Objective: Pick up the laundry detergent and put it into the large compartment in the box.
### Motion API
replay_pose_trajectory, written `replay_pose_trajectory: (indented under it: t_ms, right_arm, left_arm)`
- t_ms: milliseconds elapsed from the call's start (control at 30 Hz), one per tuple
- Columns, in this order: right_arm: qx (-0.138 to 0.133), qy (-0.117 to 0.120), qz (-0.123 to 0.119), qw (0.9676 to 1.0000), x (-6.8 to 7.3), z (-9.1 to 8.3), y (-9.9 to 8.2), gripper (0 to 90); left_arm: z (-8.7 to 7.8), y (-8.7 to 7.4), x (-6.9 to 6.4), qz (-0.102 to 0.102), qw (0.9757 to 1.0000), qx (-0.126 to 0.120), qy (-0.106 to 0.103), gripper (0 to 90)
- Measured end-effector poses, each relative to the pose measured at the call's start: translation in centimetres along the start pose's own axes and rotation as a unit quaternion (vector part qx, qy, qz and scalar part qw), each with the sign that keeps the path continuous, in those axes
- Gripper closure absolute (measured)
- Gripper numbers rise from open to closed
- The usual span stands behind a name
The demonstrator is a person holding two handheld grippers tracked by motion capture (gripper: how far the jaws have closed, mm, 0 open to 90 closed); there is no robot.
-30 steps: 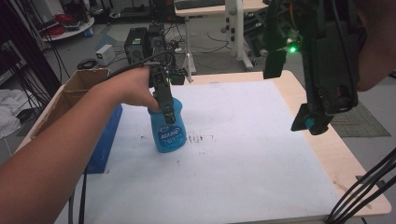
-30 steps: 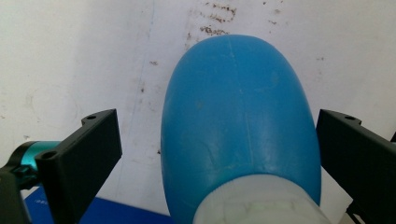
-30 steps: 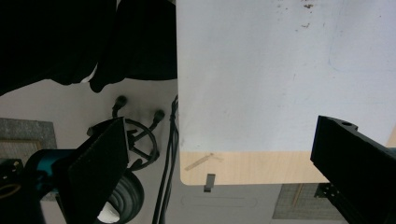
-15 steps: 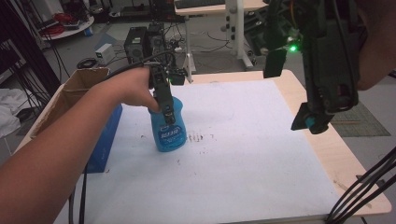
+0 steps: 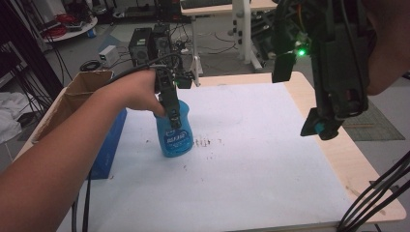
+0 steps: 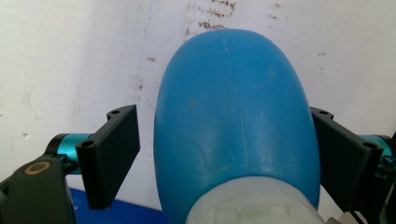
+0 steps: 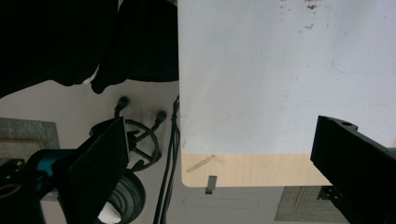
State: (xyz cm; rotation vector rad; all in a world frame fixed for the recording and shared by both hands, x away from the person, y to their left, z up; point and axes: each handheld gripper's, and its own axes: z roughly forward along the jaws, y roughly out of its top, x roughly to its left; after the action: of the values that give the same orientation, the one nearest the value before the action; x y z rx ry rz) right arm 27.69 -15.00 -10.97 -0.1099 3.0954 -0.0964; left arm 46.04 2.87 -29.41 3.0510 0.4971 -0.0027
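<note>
Nothing much has moved since a second ago: the left hand-held gripper (image 5: 170, 108) still sits over the blue bottle (image 5: 175, 131) on the left of the table (image 5: 270, 159), jaws spread around it, one clearly apart from it. Right hand-held gripper (image 5: 316, 126) hangs wide open, empty, above the table's right edge. Bottle's contents can't be seen.

High view: sits above your side, faces forward and down across table (image 5: 270, 193). Left gripper view: looks straight down, very close over bottle (image 6: 233, 116); same bottle (image 5: 175, 133) stands mid-left under high view. Right gripper view: looks down from well above table's (image 7: 289, 84) edge, farther from bottle; shares white top with high view.
</note>
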Motion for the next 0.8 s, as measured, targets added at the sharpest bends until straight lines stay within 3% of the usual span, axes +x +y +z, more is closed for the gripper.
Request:
replay_pose_trajectory:
  t_ms: [200, 800]
  right_arm:
    - [0.001, -0.001, 0.003, 1.0000, 0.03, -0.06, -0.04, 3.5]
    - [0.002, 0.001, 0.002, 1.0000, 0.00, 0.09, 0.01, 3.5]
  left_arm:
    - [0.06, 0.08, -0.08, 0.001, 1.0000, 0.003, -0.006, 23.1]
    - [0.12, 0.07, -0.09, 0.002, 0.9999, 0.007, -0.009, 30.2]
